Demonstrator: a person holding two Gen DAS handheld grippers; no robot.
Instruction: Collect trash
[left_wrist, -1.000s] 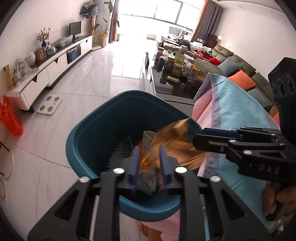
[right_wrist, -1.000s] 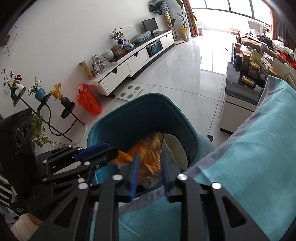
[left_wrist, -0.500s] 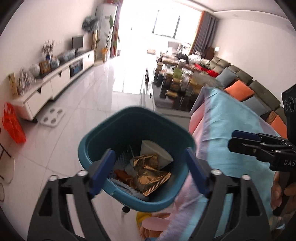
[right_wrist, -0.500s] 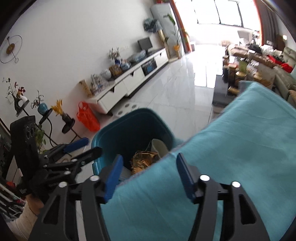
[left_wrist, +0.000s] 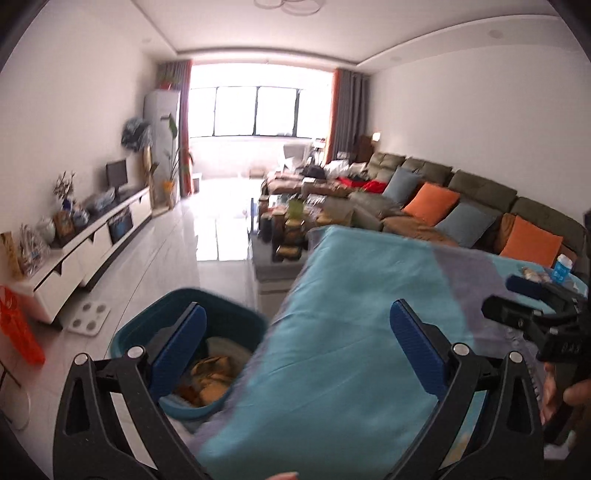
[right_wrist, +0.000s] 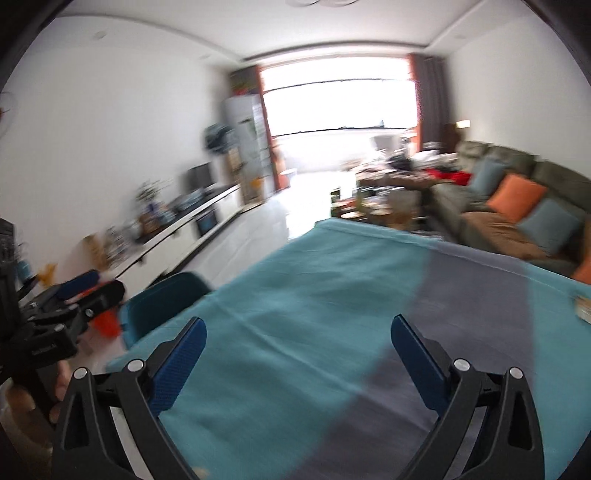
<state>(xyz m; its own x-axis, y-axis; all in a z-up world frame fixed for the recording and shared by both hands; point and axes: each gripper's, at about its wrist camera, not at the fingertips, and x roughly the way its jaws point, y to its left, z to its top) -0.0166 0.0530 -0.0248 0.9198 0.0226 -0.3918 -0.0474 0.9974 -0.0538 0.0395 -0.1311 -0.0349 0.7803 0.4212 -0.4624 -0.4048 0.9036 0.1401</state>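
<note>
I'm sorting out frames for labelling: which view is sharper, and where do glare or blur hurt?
Left wrist view: mostly sharp, window blown out, teal bin and tablecloth edge slightly smeared. Right wrist view: motion-blurred throughout, window glare, TV cabinet unreadable.

Bright window (left_wrist: 255, 110), long sofa (left_wrist: 461, 192)

The bin (left_wrist: 236, 314) stood on the floor left of the table (left_wrist: 369, 295); wrappers (left_wrist: 210, 369) lay in it; the sofa (left_wrist: 480, 192) sat beyond.
</note>
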